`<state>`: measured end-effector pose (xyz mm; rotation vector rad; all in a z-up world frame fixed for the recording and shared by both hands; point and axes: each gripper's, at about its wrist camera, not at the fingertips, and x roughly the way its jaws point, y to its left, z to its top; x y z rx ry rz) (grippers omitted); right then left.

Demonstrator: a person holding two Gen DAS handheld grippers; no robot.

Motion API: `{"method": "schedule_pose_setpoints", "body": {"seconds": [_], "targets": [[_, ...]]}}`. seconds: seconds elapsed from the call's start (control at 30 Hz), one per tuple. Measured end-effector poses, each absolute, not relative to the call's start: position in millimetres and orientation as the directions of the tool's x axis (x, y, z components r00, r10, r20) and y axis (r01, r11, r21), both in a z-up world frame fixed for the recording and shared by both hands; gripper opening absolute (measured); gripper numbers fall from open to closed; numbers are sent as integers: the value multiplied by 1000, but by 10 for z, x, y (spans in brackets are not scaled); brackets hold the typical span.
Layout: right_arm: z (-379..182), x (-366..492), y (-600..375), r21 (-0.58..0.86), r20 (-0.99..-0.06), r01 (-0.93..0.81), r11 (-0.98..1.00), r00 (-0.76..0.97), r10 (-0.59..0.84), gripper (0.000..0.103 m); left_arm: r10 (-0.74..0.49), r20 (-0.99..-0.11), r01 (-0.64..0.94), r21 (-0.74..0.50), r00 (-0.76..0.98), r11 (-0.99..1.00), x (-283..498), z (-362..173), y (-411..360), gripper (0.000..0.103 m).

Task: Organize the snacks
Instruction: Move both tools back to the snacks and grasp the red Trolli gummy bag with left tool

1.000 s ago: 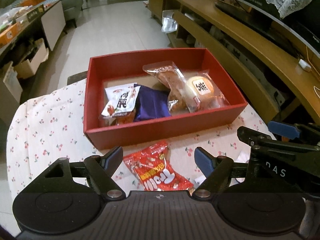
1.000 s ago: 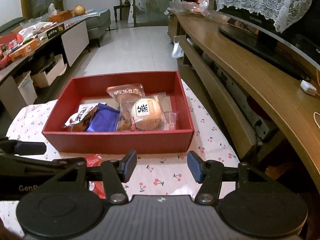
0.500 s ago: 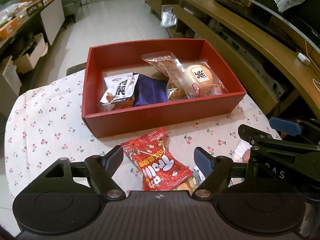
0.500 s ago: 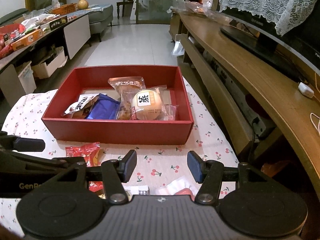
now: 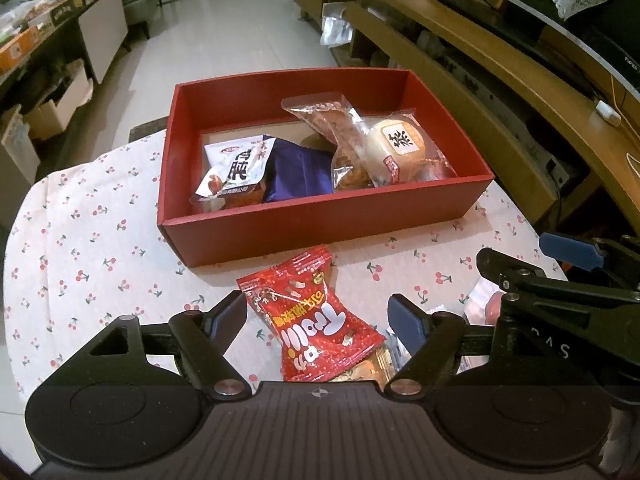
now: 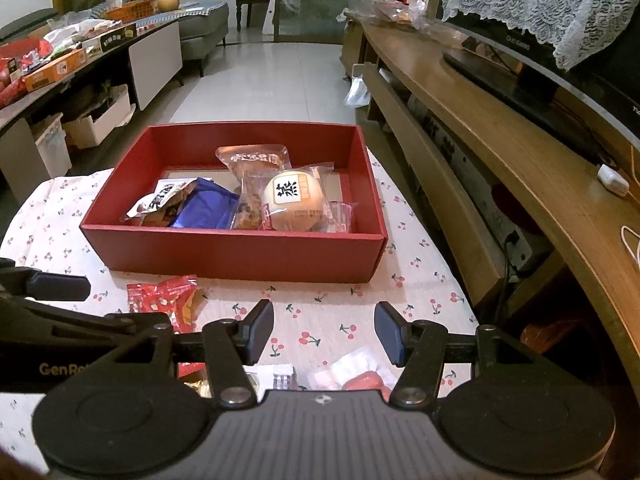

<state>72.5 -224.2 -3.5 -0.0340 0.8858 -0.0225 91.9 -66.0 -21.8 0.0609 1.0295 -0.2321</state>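
A red cardboard box (image 5: pixel 320 216) stands on the cherry-print tablecloth (image 5: pixel 80 240). Inside it are a white-and-red packet (image 5: pixel 236 168), a blue packet (image 5: pixel 300 172), a clear-wrapped pastry (image 5: pixel 332 120) and a round labelled bun (image 5: pixel 396 144). A red snack packet (image 5: pixel 312 312) lies on the cloth in front of the box. My left gripper (image 5: pixel 320 316) hangs open over it, one finger on each side. My right gripper (image 6: pixel 325 330) is open over bare cloth, to the right of the left one, with nothing between its fingers. The box (image 6: pixel 240 252) lies ahead of it.
Pink-and-white wrapped snacks (image 6: pixel 352 372) and a small pack (image 6: pixel 280 378) lie just under the right gripper. A long wooden TV bench (image 6: pixel 520 140) runs close along the table's right side. A cluttered low cabinet (image 6: pixel 80 60) stands across the floor on the left.
Both views have drawn back slightly from the box. More of the red packet now shows between the left fingers, and the wrapped snacks have come into the right view. The jaws stand as before.
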Motion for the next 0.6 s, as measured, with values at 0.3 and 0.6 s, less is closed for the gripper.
{"method": "schedule_pose_setpoints", "body": {"seconds": [0.3, 0.6], "targets": [[-103, 745, -2214, -66, -785, -14, 998, 617, -43, 63, -163, -868, 216, -66, 469, 974, 927, -302, -653, 83], [-79, 762, -2339, -2, -787, 4, 1000, 617, -5, 67, -165, -911, 123, -127, 378, 984, 1083, -578, -478, 87]]}}
